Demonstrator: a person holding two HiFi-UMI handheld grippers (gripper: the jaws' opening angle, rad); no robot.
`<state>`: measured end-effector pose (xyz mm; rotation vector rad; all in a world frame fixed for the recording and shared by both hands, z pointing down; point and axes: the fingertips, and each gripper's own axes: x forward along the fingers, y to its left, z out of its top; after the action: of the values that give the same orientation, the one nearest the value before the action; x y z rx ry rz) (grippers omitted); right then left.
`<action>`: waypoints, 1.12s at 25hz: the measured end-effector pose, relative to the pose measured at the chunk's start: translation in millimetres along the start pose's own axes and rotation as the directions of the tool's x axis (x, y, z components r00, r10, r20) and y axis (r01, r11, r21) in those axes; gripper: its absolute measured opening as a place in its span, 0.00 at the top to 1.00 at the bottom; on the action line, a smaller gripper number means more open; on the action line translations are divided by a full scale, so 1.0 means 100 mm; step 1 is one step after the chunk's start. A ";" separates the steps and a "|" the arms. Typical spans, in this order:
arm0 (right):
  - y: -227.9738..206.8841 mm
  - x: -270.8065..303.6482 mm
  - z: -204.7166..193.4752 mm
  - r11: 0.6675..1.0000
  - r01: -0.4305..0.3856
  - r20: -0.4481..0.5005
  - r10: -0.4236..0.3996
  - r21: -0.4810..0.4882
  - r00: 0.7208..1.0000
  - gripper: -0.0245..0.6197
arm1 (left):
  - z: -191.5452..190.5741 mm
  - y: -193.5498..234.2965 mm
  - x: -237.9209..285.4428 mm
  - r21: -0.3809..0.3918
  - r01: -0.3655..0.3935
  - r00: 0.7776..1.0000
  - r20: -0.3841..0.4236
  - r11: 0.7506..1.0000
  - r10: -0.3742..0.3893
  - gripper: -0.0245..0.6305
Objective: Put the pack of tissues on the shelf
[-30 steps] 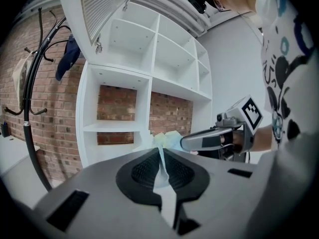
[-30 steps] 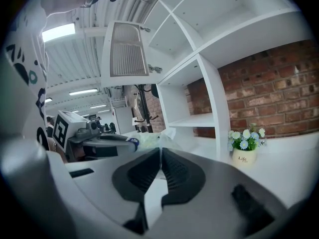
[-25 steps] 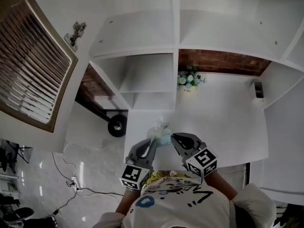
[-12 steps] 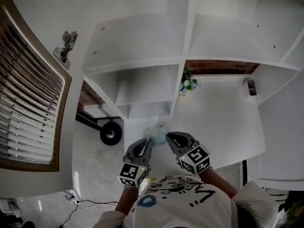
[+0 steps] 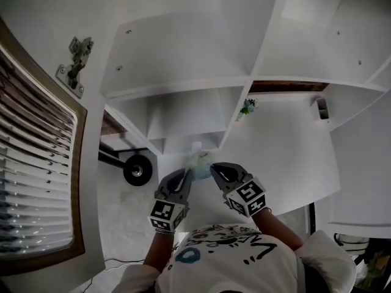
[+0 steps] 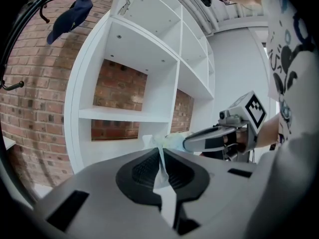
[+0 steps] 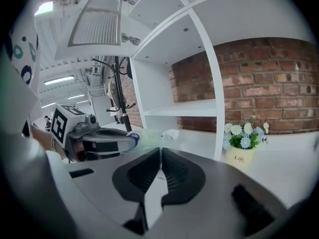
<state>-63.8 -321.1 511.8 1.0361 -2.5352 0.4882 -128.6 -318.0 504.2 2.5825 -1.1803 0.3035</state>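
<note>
The pack of tissues, pale green in a clear wrapper, hangs between my two grippers just in front of the white shelf unit's lower left compartment. My left gripper is shut on the wrapper's left edge; in the left gripper view the film runs up between its closed jaws to the pack. My right gripper is shut on the wrapper's right edge; in the right gripper view the pack sits beyond its closed jaws, with the left gripper opposite.
A small pot of blue and white flowers stands on the white counter right of the shelf's upright. A small dark object sits at the counter's far right. A black wheel is on the floor at the left. Brick wall backs the shelves.
Both grippers have carried the pack forward and a little down toward the shelf's lower left compartment. The shelf looks nearer and the flower pot has shifted right of the pack.
</note>
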 end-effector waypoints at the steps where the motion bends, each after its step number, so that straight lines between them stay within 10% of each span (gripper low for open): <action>1: -0.01 0.03 -0.01 1.000 0.003 -0.005 -0.003 0.002 1.000 0.91 | -0.02 0.04 0.02 -0.004 0.001 1.000 -0.004 1.000 -0.001 0.92; 28: -0.49 0.90 -0.11 0.996 0.089 -0.032 -0.090 -0.020 0.995 0.91 | -0.30 0.81 0.60 -0.034 -0.040 0.999 -0.013 0.999 0.040 0.92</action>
<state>-86.3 -402.6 570.1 1.1203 -2.4476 0.4520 -154.0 -400.5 564.3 2.5265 -1.2232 0.3048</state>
